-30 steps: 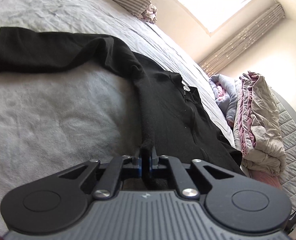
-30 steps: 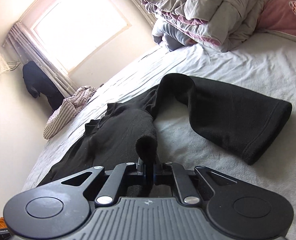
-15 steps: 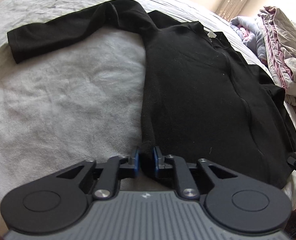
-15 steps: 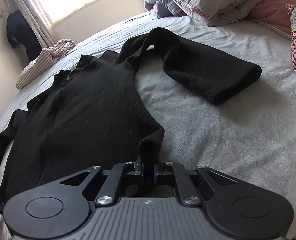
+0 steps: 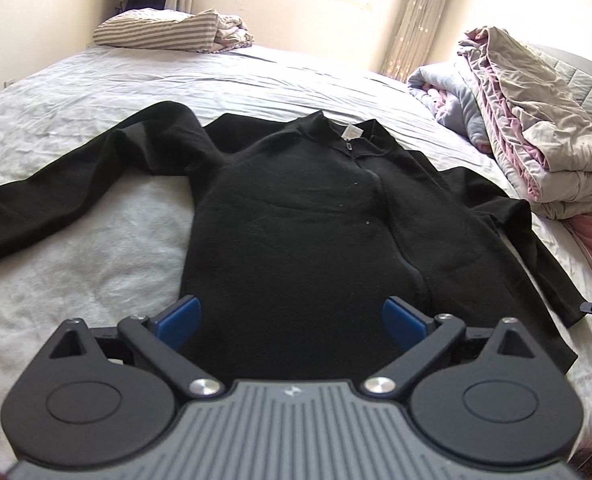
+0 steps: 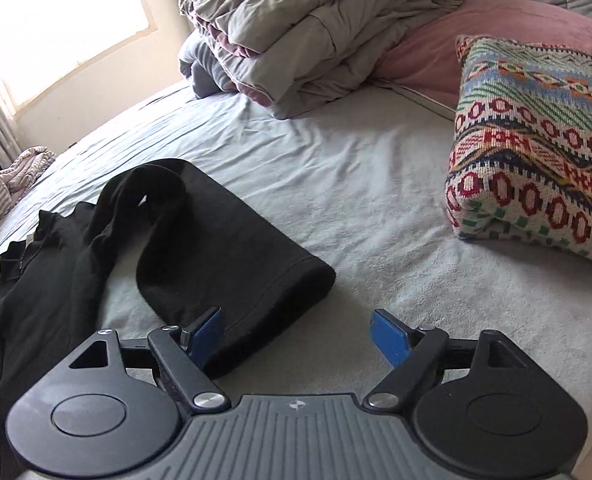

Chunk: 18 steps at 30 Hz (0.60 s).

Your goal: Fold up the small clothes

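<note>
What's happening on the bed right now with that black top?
A person with a gripper in each hand is folding a black zip-neck top laid flat on the bed. Both the left gripper and the right gripper are open and hold nothing. The left one sits over the hem; the right one is by the cuff of a sleeve spread sideways. No fold shows yet.

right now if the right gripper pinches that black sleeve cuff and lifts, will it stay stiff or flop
Probably flops: the black sleeve already bends back on itself in a soft loop on the bed sheet. It looks like thick fleece, so it should grip well rather than slip. The rest of the black jacket would likely drag after it, since the right gripper is open beside the cuff only.
</note>
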Each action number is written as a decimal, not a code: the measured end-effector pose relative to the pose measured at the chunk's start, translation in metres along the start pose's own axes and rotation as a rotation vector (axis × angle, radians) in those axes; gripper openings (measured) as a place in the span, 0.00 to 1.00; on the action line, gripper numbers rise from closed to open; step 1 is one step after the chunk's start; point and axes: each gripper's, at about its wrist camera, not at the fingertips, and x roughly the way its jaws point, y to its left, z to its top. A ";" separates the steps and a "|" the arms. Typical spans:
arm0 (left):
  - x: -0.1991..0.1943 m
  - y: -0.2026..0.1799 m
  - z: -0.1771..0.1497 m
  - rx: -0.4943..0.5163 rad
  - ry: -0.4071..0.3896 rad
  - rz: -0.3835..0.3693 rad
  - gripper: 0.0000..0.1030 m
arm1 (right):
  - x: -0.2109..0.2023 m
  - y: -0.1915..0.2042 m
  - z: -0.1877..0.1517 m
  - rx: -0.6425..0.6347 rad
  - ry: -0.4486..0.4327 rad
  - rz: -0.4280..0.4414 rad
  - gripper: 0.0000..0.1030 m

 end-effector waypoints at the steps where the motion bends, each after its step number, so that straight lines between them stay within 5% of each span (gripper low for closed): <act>1: 0.009 -0.007 0.003 0.007 -0.001 -0.016 0.96 | 0.009 -0.002 0.002 0.011 0.011 -0.003 0.78; 2: 0.016 -0.012 0.005 0.011 -0.004 -0.028 0.96 | 0.016 -0.003 0.003 0.020 0.002 -0.009 0.77; 3: 0.025 -0.017 0.008 0.012 -0.009 -0.042 0.96 | 0.019 -0.001 0.003 0.011 -0.025 -0.013 0.63; 4: 0.036 -0.023 0.009 0.010 -0.010 -0.056 0.96 | 0.022 0.002 0.004 -0.012 -0.038 -0.008 0.27; 5: 0.044 -0.026 0.011 0.007 -0.005 -0.063 0.96 | 0.026 0.004 0.007 -0.017 -0.026 0.010 0.13; 9: 0.077 -0.042 0.018 0.020 0.023 -0.087 0.96 | 0.027 0.008 0.040 -0.092 -0.016 -0.021 0.07; 18: 0.123 -0.054 0.010 0.029 0.027 -0.128 0.96 | 0.049 0.031 0.150 -0.368 -0.231 -0.289 0.07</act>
